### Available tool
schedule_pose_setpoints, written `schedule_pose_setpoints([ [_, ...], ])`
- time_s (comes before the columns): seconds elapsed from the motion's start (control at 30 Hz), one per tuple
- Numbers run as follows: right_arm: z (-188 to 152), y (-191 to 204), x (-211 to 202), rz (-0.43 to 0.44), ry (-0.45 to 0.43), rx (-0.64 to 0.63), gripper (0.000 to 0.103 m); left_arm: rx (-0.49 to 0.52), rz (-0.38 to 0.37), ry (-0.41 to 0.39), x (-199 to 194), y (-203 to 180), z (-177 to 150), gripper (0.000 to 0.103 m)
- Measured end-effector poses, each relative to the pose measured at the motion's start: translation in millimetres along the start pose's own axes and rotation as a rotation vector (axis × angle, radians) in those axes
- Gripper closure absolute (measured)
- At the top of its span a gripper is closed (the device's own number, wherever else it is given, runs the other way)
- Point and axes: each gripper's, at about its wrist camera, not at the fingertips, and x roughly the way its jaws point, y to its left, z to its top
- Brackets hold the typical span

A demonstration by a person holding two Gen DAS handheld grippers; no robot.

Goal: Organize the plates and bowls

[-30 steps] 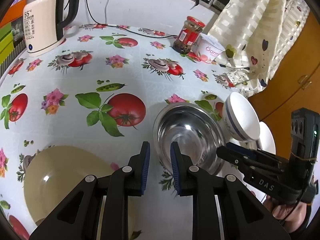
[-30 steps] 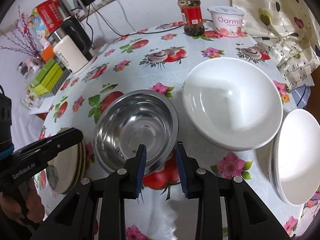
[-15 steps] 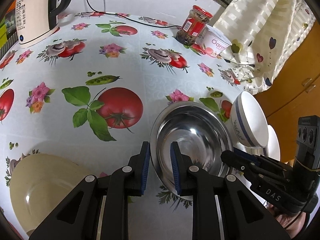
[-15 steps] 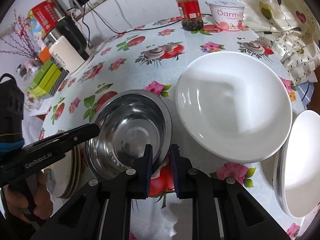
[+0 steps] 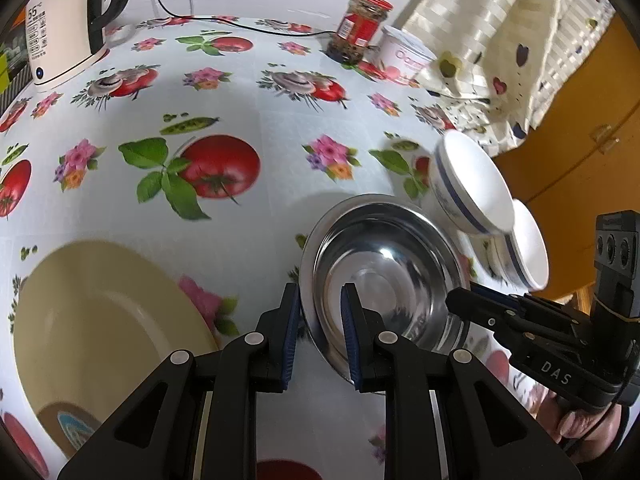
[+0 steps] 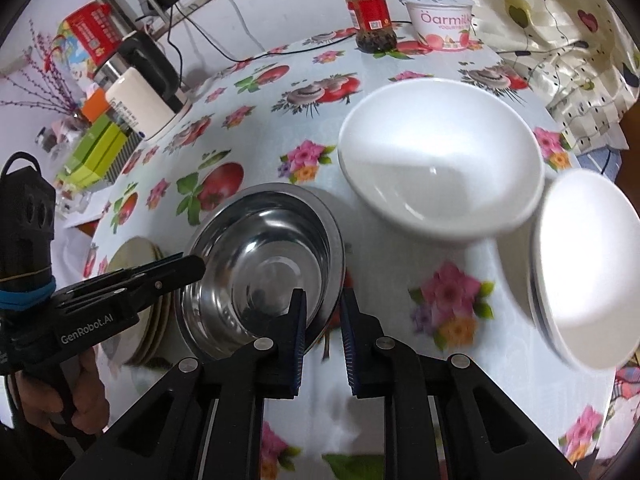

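A steel bowl (image 5: 384,272) (image 6: 264,256) hangs tilted just above the flowered tablecloth, held from both sides. My left gripper (image 5: 318,312) is shut on its left rim; it also shows in the right wrist view (image 6: 192,268). My right gripper (image 6: 323,312) is shut on its near right rim; it also shows in the left wrist view (image 5: 460,300). A stack of cream plates (image 5: 100,320) (image 6: 136,256) lies to the left. A white bowl (image 6: 440,160) (image 5: 472,184) and a stack of white plates (image 6: 584,264) (image 5: 528,252) lie to the right.
At the back stand a red-lidded jar (image 6: 370,14), a yogurt tub (image 6: 440,22), a kettle (image 5: 64,36) (image 6: 140,92) with its cord, and green boxes (image 6: 96,152). A curtain (image 5: 500,40) hangs over the table's right edge.
Both grippers closed on the steel bowl's rim and lifted it; it now tilts and sits nearer the cream plates. The right jaws narrowed from open.
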Motion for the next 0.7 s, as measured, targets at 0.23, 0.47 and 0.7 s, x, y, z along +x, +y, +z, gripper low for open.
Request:
schedule_pose_setpoints([
  [0.23, -25, -4, -12, -0.007, 0.015, 0.006, 0.086, 0.023, -0.017, 0.015, -5, -10, -17, 0.082],
  [0.47, -40, -8, -17, -0.006, 0.024, 0.014, 0.085, 0.030, -0.027, 0.013, -9, -12, -24, 0.082],
  [0.7, -41, -8, -34, -0.018, -0.021, 0.003, 0.074, 0.032, -0.023, -0.033, -26, -13, -24, 0.081],
])
